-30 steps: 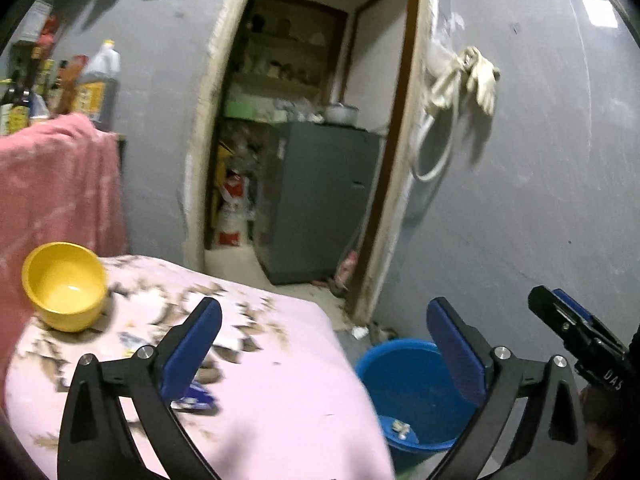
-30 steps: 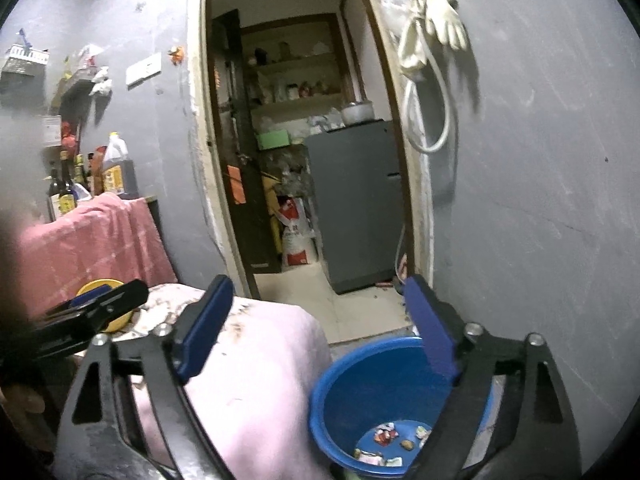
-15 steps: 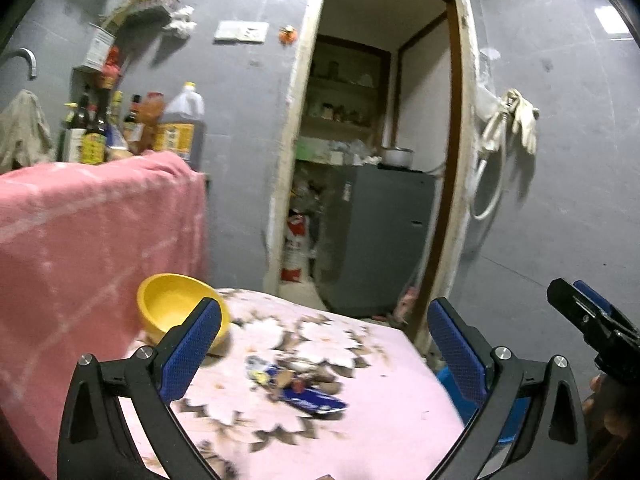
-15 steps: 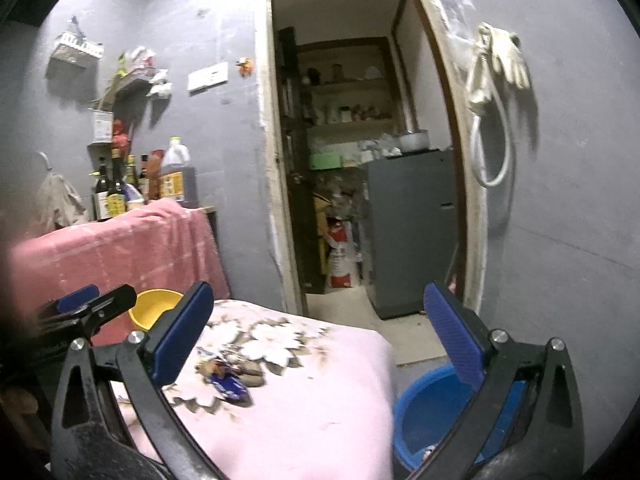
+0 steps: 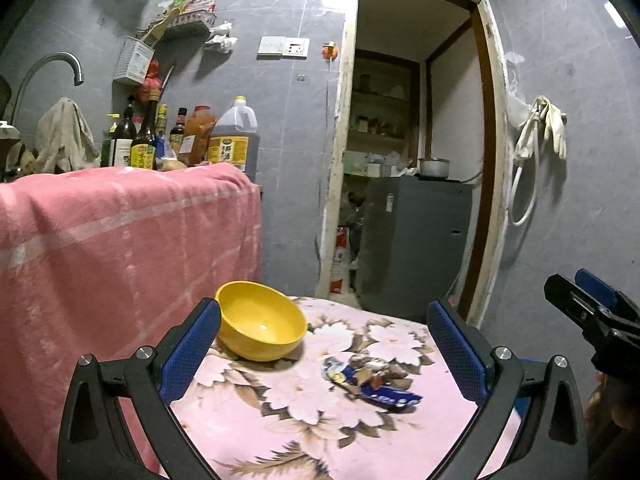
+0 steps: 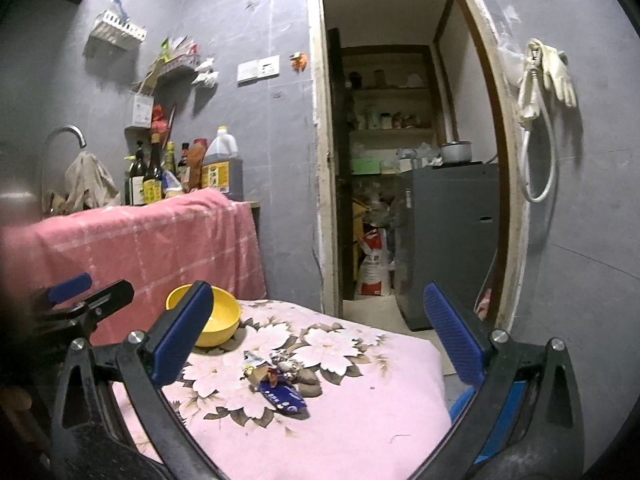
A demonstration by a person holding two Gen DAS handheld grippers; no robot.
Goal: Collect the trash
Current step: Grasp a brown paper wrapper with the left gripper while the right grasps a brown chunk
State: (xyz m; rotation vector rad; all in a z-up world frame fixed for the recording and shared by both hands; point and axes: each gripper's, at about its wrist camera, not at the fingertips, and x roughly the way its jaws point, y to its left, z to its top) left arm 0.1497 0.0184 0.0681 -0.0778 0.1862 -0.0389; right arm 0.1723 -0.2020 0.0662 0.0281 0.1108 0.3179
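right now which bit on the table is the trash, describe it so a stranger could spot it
Find the pink flowered tablecloth in front of the doorway. Near its middle, to the right of the yellow bowl, lies a small heap of crumpled wrappers. A shiny blue packet with yellow print sticks out of it, the only blue thing lying on the cloth.

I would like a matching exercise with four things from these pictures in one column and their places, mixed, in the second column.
Things:
1. yellow bowl
2. wrappers
3. rubber gloves
4. oil jug

Places:
A. hanging on the wall right of the doorway
B. middle of the flowered cloth
C. behind the pink cloth
D. far left corner of the flowered cloth

Pairs: 1-D, 2-B, 3-A, 4-C
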